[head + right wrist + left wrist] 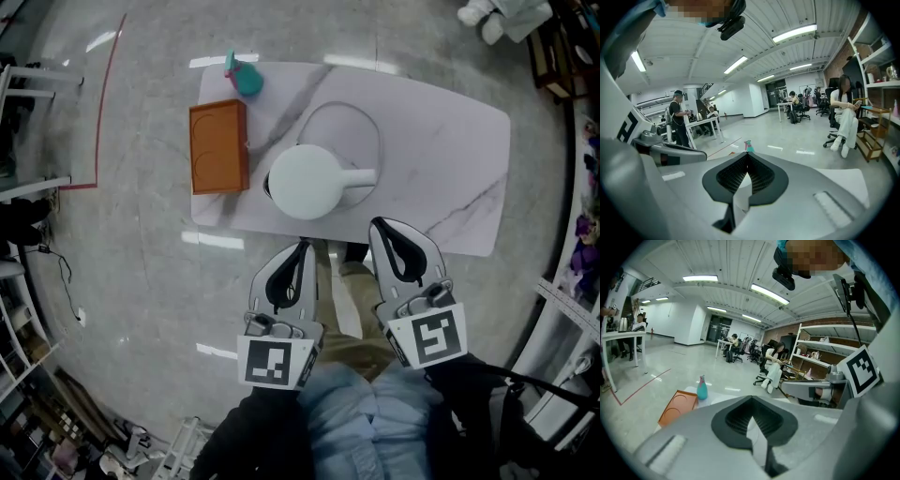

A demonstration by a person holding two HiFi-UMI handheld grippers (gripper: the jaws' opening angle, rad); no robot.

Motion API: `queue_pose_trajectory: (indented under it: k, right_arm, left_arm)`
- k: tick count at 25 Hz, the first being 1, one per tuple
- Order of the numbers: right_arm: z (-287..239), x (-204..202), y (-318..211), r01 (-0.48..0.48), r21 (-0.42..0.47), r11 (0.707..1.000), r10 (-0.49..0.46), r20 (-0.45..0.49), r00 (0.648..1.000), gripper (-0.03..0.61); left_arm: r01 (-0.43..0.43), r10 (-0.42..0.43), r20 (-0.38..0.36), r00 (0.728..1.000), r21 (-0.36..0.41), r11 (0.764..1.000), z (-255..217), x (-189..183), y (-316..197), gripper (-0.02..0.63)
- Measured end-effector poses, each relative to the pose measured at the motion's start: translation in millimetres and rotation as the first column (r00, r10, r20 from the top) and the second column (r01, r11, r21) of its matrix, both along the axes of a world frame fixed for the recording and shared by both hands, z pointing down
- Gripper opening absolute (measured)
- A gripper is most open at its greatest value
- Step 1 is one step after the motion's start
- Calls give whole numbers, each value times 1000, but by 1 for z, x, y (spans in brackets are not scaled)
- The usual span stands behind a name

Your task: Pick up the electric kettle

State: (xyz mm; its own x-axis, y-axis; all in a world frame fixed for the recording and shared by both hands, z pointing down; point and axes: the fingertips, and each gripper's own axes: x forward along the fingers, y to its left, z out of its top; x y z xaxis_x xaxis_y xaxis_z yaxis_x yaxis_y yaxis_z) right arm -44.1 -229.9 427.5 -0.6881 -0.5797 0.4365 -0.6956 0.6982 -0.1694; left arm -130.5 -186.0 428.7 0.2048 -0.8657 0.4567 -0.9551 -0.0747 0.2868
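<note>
Left gripper (302, 247): jaws together, empty.
Right gripper (378, 225): jaws together, empty, nearer the handle (361, 175).
Kettle (307, 183): just ahead on table (450, 141), handle pointing right.

You hold both grippers side by side in front of your body, pointing forward. Your left gripper (302, 247) has its jaws closed on nothing, as does your right gripper (375, 225).

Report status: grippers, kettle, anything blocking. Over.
Both shut, empty: left gripper, right gripper, short of the table. White kettle upright, untouched, handle on the right side. Path looks clear; orange tray beside it, left.
</note>
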Motion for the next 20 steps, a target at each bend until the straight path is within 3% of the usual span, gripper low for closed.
queue_pose_trajectory:
  k: [8, 14, 20]
  right_arm:
    - [30, 1, -2, -35, -43, 998, 33, -31, 999, 26]
    - [55, -2, -5, -28, -61, 998, 26, -44, 999, 26]
    - [83, -5, -13, -41, -72, 997, 37, -60, 998, 26]
  left_arm:
    - [6, -6, -7, 1000, -28, 1000, 26, -17, -2, 8]
    - [8, -9, -5, 1000, -108, 994, 57, -25, 6, 8]
    - [47, -47, 2, 999, -83, 995, 78, -48, -5, 8]
